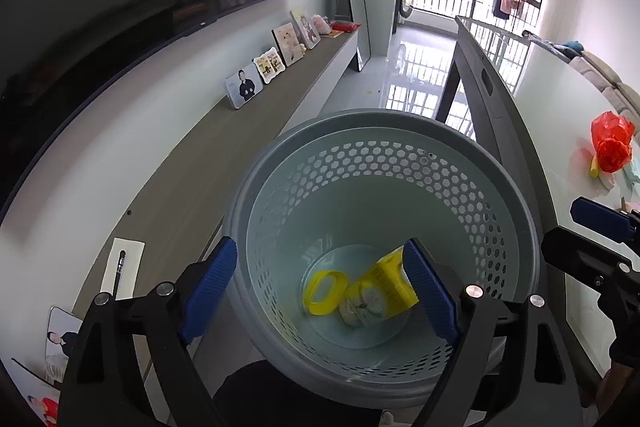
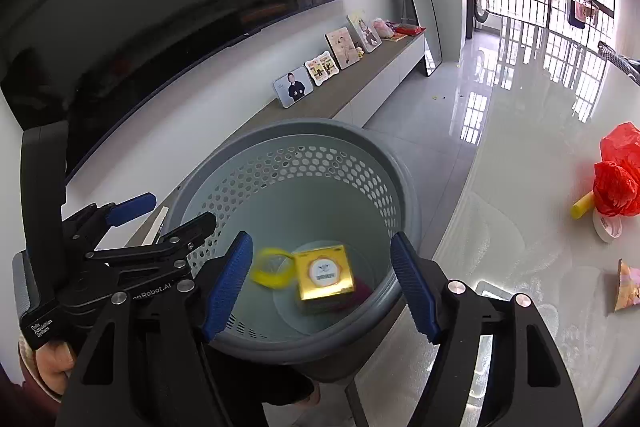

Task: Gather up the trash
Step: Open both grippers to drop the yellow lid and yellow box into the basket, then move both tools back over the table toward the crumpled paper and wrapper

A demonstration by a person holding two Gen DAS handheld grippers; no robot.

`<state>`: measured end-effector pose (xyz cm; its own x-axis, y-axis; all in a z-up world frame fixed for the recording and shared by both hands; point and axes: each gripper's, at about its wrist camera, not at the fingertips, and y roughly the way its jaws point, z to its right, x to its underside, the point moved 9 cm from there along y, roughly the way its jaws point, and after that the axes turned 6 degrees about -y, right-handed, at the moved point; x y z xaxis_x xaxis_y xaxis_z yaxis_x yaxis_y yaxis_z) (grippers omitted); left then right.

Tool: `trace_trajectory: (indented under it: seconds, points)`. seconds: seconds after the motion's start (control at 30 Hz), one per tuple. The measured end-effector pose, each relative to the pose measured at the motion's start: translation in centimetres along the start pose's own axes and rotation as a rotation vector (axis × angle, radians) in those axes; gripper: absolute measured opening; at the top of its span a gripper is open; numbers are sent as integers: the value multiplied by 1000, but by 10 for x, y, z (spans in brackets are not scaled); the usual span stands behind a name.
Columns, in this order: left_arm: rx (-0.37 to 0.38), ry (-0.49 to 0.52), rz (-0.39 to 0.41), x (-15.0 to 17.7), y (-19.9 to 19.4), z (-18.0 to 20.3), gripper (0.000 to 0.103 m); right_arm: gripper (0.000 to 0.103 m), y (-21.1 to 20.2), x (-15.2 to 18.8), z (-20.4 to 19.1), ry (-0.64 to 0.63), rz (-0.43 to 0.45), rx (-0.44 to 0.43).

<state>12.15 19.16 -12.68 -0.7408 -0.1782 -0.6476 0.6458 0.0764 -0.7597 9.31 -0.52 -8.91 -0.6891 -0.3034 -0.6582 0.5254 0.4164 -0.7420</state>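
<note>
1. Trash already lay at the bottom of the round grey-blue perforated plastic bin (image 2: 304, 163): a small yellow-and-gold cardboard box (image 2: 324, 277), a yellow plastic ring (image 2: 272, 267) blurred beside it, and a pale crumpled wad (image 1: 366, 309) seen only from the left wrist view.
2. Judged by looks, the box would be light and fairly stiff, easy to pinch across two flat faces; the ring would be light and springy, best taken on its band.
3. Left gripper (image 1: 320, 291) and right gripper (image 2: 322, 283) both hung over the bin mouth with their blue ribbed pads spread apart and nothing between them.
4. More trash waited on the glossy white table (image 2: 500, 155), well apart from the bin: a crumpled red plastic bag (image 2: 616, 183), soft, nearly weightless and slippery, best gathered at a bunched fold; a yellow tube-like thing (image 2: 582, 207) touching it; a white round lid or tub (image 2: 608, 227) just beside; and a flat orange-patterned snack packet (image 2: 626, 285), thin and crinkly, best taken at an edge.
5. Writing: the box carried a round white emblem too small to read; the left gripper's body showed "Data Acquisition System" and part of "...nRobot.AI".
</note>
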Motion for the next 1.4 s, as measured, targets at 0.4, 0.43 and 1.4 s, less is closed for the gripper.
trace_trajectory:
  seconds: [0.4, 0.43, 1.4]
  points:
    - [-32, -2, 14, -2, -10, -2, 85, 68, -7, 0, 0, 10, 29, 1]
    - [-34, -2, 17, -2, -12, -2, 85, 68, -8, 0, 0, 12, 32, 2]
    - [9, 84, 94, 2, -52, 84, 96, 75, -100, 49, 94, 159, 146, 288]
